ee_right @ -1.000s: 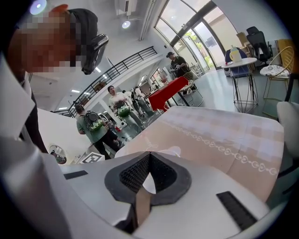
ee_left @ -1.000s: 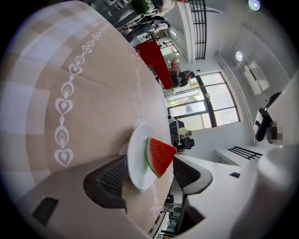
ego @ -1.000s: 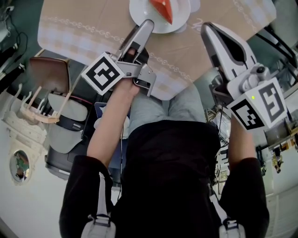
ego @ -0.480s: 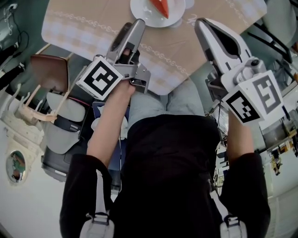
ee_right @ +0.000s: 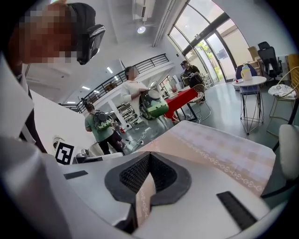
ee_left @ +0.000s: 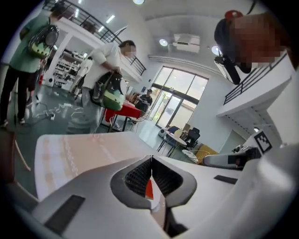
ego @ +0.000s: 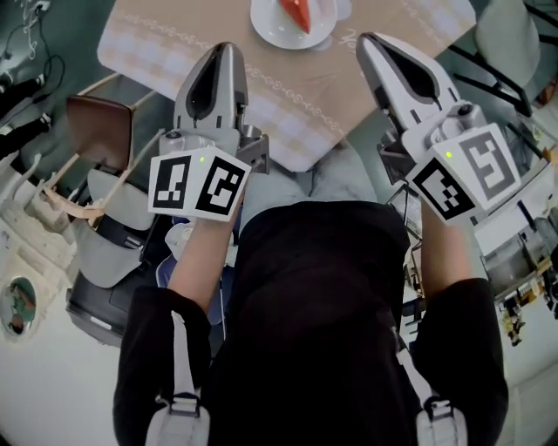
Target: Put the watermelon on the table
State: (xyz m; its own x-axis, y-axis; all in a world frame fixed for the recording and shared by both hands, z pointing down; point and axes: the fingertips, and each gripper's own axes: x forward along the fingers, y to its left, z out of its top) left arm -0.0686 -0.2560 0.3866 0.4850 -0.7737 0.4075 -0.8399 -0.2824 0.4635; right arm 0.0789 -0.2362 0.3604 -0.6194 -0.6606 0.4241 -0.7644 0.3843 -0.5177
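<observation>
1. Tabletop (ego: 261, 78) carries a beige checked cloth, and its near corner points at your lap. Around it is an open hall with glazed doors and people with backpacks (ee_left: 110, 91).
2. Watermelon (ego: 296, 12): a red wedge lying on a white plate (ego: 264, 29). The plate sits on the tabletop well in from the near corner and is cut off by the top of the head view.
3. Your left gripper (ego: 222, 50) is above the tabletop's near-left edge, clear of the plate. Its jaws have just closed, the tips meet, and nothing is between them. In the left gripper view the red wedge shows through the gap behind the tips (ee_left: 148, 189), with no contact.
4. Your right gripper (ego: 366, 40) is above the near-right edge, beside the plate and apart from it. Its jaws are together and it holds nothing; only cloth shows behind the tips.
5. Brown chair (ego: 100, 131) stands off the tabletop's left edge.
</observation>
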